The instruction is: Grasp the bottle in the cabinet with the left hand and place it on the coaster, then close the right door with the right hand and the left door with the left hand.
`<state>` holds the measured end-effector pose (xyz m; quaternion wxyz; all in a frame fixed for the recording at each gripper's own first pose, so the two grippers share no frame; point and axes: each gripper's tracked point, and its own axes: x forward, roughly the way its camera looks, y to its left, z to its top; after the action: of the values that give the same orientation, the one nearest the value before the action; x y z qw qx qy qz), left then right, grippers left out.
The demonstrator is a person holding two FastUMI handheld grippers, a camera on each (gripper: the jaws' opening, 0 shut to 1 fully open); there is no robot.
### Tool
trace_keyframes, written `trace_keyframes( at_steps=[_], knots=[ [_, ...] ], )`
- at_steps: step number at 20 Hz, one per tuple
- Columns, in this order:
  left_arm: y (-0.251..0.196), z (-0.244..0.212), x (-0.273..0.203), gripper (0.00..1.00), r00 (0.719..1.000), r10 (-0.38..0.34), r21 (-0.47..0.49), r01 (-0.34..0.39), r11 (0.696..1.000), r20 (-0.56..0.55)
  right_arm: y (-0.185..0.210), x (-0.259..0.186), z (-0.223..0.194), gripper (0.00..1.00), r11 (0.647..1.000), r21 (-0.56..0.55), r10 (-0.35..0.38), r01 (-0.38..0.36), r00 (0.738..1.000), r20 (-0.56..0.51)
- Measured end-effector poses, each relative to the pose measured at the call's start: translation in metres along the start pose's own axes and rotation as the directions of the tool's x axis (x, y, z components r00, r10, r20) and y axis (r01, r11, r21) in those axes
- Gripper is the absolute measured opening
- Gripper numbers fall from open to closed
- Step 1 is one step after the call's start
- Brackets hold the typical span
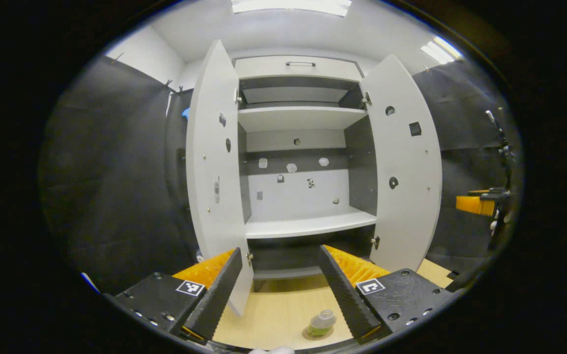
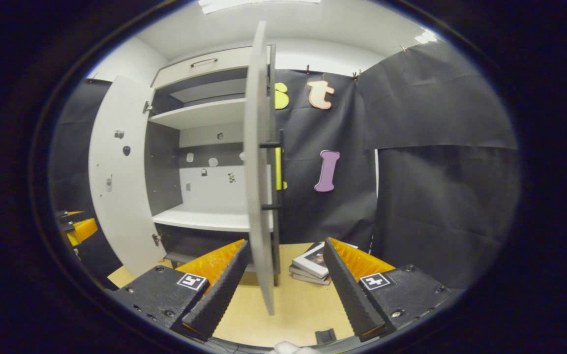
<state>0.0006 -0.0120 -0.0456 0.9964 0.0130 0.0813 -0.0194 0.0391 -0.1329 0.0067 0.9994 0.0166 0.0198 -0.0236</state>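
A small clear bottle (image 1: 321, 322) with a greenish base stands upright on a round coaster (image 1: 309, 335) on the wooden tabletop, low between my left gripper's fingers. The left gripper (image 1: 280, 251) is open, holds nothing, and faces the white cabinet, whose left door (image 1: 214, 162) and right door (image 1: 403, 172) both stand wide open. In the right gripper view the right door (image 2: 258, 187) is edge-on, with its black handle (image 2: 277, 174) on the far side. My right gripper (image 2: 287, 243) is open, and the door's edge stands in the gap between its fingers, nearer the left one.
The cabinet has a white middle shelf (image 1: 308, 226) and an upper shelf (image 1: 298, 118). A stack of books (image 2: 313, 265) lies on the table right of the right door. A small black object (image 2: 325, 336) sits near the table's front. The other gripper (image 1: 477, 202) shows far right.
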Motion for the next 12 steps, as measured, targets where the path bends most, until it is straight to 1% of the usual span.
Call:
trace_keyframes(
  at_steps=[2,4,5,6,7,8,10,11,12],
  knots=[
    [-0.015,-0.003,-0.004,1.0,1.0,-0.001,-0.022,0.0,1.0,-0.018,-0.035,0.019,0.02,0.99,1.0,0.01,-0.024,0.023,1.0,0.018],
    [-0.028,-0.004,-0.005,1.0,1.0,0.011,-0.048,-0.013,0.999,-0.029,-0.057,0.038,0.036,0.99,0.999,0.034,-0.012,0.012,1.0,0.024],
    [-0.034,-0.005,-0.005,0.96,0.999,0.02,-0.059,-0.022,0.998,-0.036,-0.062,0.048,0.044,0.99,0.999,0.046,0.007,-0.008,1.0,0.028],
    [-0.039,-0.005,-0.005,0.96,0.999,0.027,-0.068,-0.03,0.997,-0.042,-0.068,0.057,0.05,0.99,0.999,0.048,0.022,-0.023,0.999,0.028],
    [-0.043,-0.005,-0.006,0.96,0.998,0.041,-0.077,-0.044,0.996,-0.044,-0.071,0.066,0.054,0.96,0.998,0.044,0.044,-0.045,0.999,0.029],
    [-0.047,-0.004,-0.008,0.96,0.997,0.057,-0.084,-0.061,0.995,-0.044,-0.071,0.075,0.059,0.99,0.997,0.037,0.07,-0.072,0.997,0.034],
    [-0.052,-0.001,-0.012,0.96,0.994,0.102,-0.088,-0.105,0.991,-0.041,-0.069,0.09,0.069,0.99,0.992,0.015,0.125,-0.126,0.991,0.039],
    [-0.053,0.0,-0.017,1.0,0.991,0.13,-0.085,-0.133,0.988,-0.038,-0.065,0.095,0.07,0.99,0.988,0.008,0.152,-0.153,0.988,0.035],
    [-0.054,0.002,-0.019,1.0,0.988,0.153,-0.081,-0.156,0.985,-0.036,-0.06,0.102,0.073,0.99,0.984,0.005,0.181,-0.181,0.983,0.029]
  ],
)
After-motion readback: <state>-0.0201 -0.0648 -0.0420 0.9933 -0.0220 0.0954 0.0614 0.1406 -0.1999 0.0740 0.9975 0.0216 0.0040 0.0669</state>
